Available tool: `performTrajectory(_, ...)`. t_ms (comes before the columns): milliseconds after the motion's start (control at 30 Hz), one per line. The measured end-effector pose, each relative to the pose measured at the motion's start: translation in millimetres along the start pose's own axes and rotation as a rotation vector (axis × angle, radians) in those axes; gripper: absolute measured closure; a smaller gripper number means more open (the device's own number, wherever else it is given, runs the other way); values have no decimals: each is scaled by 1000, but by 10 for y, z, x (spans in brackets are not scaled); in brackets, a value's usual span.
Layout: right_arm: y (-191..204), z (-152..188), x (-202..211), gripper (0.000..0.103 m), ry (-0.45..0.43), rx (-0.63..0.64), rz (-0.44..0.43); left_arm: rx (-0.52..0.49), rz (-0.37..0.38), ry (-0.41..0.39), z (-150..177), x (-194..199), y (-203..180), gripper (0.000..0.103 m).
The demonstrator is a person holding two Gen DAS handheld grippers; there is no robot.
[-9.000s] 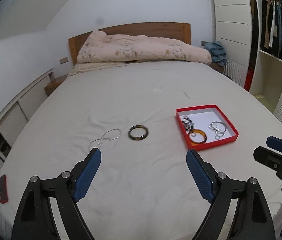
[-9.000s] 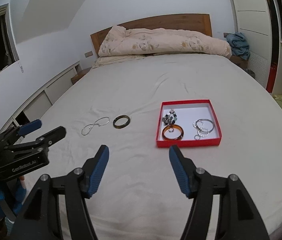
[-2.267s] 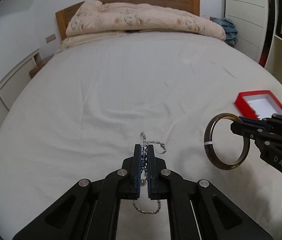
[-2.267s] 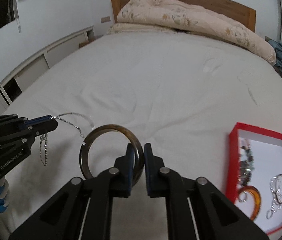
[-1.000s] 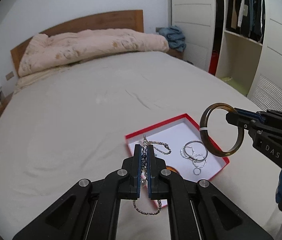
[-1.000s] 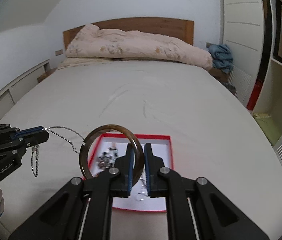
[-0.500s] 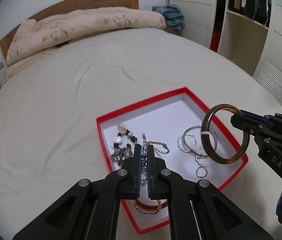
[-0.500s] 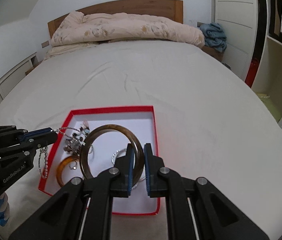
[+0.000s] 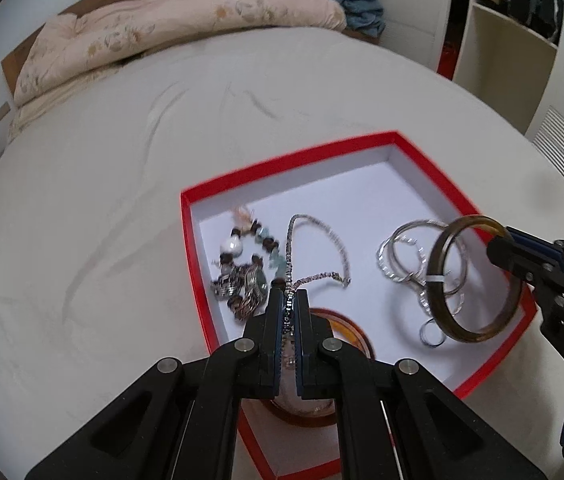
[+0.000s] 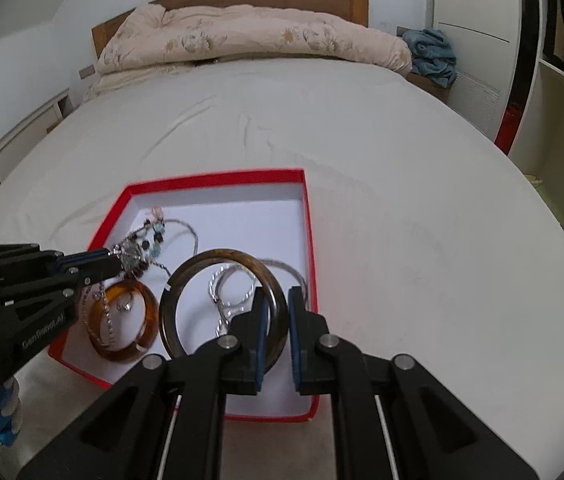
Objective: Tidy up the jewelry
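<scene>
A red box (image 9: 282, 162) with a white floor lies on the bed; it also shows in the right wrist view (image 10: 217, 179). In it lie a beaded bracelet (image 9: 241, 268), silver rings (image 9: 406, 256) and an amber bangle (image 10: 121, 322). My left gripper (image 9: 289, 294) is shut on a silver chain (image 9: 322, 236), held over the box's left part. My right gripper (image 10: 273, 296) is shut on a dark brown bangle (image 10: 185, 276), held upright just above the silver rings. The same bangle (image 9: 440, 276) shows at the right of the left wrist view.
The white bed sheet (image 10: 402, 200) spreads around the box. A folded pink duvet (image 10: 241, 40) lies by the wooden headboard. A wardrobe with shelves (image 9: 522, 40) stands to the right of the bed. A blue cloth (image 10: 432, 56) lies beside the bed.
Both grippers have come lower and closer over the red box, each still holding its piece. The box fills more of both views.
</scene>
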State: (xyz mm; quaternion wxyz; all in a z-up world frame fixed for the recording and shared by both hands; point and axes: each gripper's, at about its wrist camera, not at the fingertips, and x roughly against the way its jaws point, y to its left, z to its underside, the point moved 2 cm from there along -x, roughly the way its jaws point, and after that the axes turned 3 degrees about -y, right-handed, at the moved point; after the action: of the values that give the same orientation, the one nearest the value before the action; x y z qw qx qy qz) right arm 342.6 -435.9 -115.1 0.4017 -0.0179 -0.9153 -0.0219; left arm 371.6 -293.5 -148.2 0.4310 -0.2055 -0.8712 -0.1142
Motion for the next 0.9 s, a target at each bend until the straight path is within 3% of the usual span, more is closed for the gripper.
performTrajectory(333, 9, 142, -98, 94, 48, 33, 15, 12, -11, 22, 115, -101, 27, 96)
performTrajectory(400, 18, 138, -100, 94, 51, 38, 17, 21, -16, 22, 124, -98, 38, 89)
performTrajectory(433, 20, 138, -101, 93, 52, 39, 17, 27, -17, 22, 131, -92, 48, 74)
performTrajectory(467, 21, 138, -100, 93, 53, 42, 17, 39, 3, 25, 131, -86, 61, 68)
performTrajectory(600, 28, 154, -70, 93, 51, 52, 23, 24, 9, 30, 157, -74, 14, 62)
performTrajectory(767, 0, 160, -5, 92, 51, 57, 35, 19, 10, 14, 161, 4, -28, 44)
performTrajectory(900, -7, 119, 130, 88, 31, 60, 38, 36, 4, -4, 159, 138, 27, 42)
